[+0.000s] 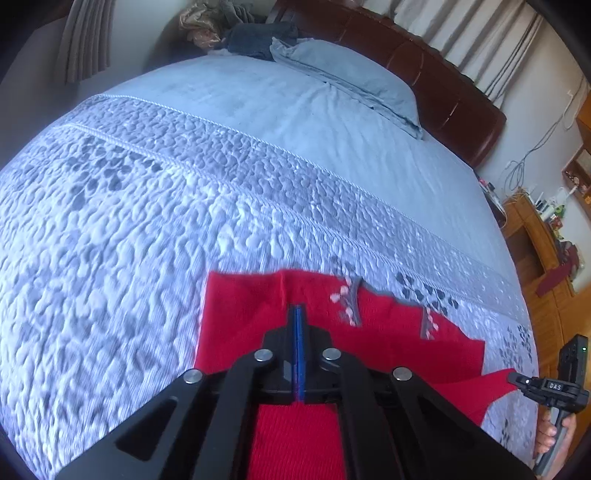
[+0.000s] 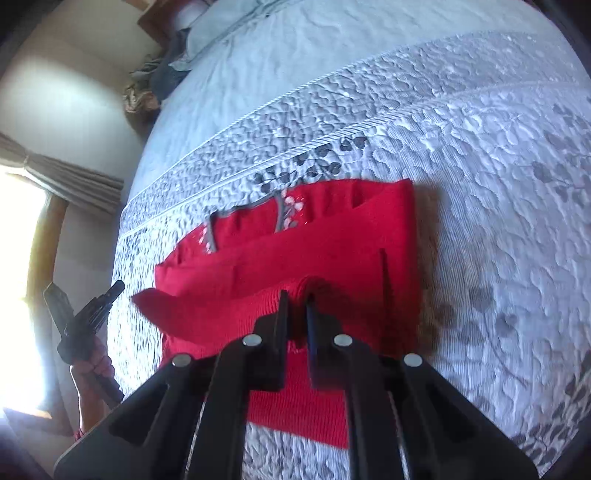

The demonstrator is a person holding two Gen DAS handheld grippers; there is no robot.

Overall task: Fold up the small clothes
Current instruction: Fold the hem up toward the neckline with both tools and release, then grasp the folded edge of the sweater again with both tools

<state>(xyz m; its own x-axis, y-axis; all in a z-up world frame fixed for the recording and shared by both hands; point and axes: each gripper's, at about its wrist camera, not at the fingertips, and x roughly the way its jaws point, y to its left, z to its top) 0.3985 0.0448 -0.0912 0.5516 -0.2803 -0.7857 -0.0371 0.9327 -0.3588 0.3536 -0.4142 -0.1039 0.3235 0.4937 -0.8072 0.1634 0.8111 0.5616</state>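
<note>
Both my claws are pinched on the hem of the red sweater (image 2: 295, 236) so I can carry it over as a fold. Left claw (image 1: 298, 308) is clamped flat, right claw (image 2: 295, 295) grips a bunched ridge. Sweater lies on the bed (image 1: 184, 192), lower middle of frame, right under the tips.

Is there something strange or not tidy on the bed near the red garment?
Mostly the red garment itself: it lies half folded and uneven on the quilted bedspread, one corner sticking out sideways. The right gripper pinches a raised fold of it. A heap of clothes sits by the pillow.
</note>
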